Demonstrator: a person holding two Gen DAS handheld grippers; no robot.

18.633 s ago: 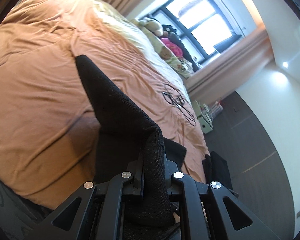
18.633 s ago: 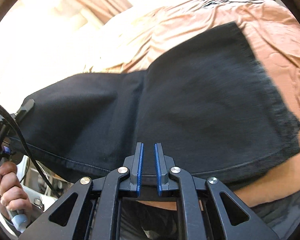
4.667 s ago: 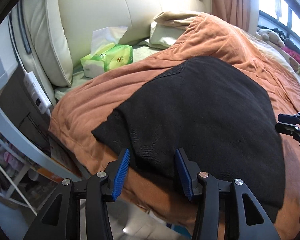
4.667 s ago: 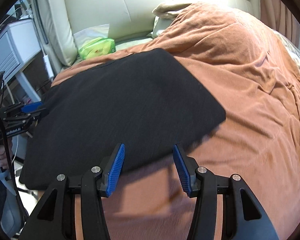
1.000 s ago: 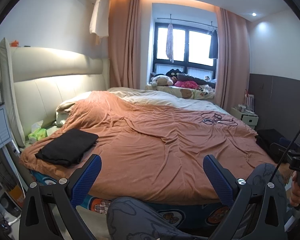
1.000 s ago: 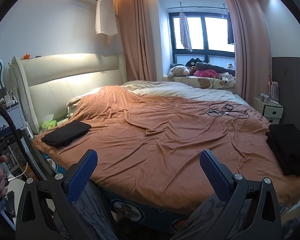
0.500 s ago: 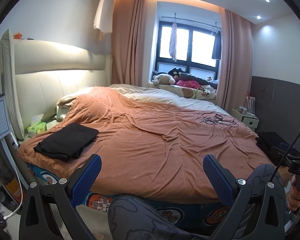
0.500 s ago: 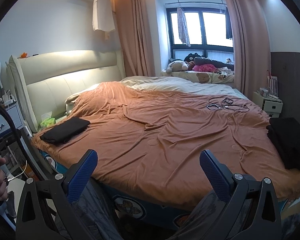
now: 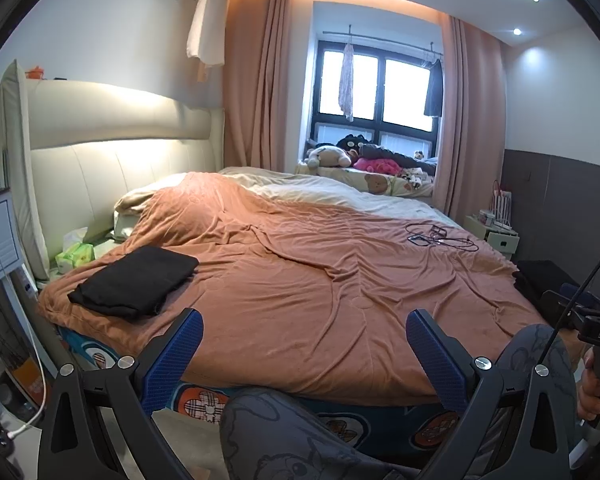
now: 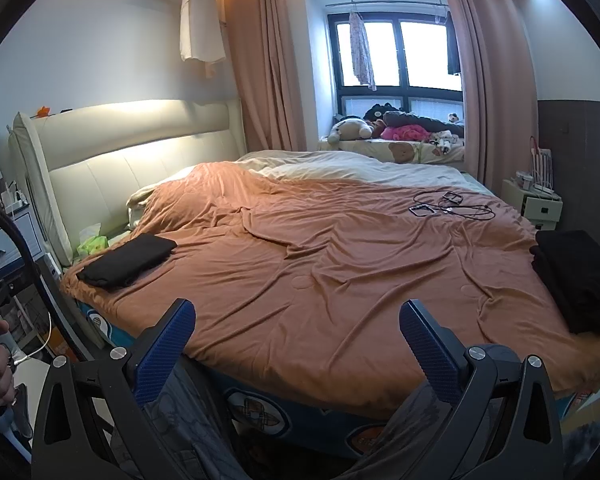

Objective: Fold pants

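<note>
Presently, left gripper (image 9: 304, 354) and right gripper (image 10: 296, 346) are spread wide, holding nothing, well apart from the folded pants (image 9: 136, 280), parked near the bed (image 9: 340, 320) corner to free the working area.

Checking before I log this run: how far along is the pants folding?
Done: one folded pair lies flat at the bed's head-end corner. In hand: nothing; the left gripper and right gripper are open and empty. Left: possibly the dark stack at the foot corner; its state is unclear.
</note>
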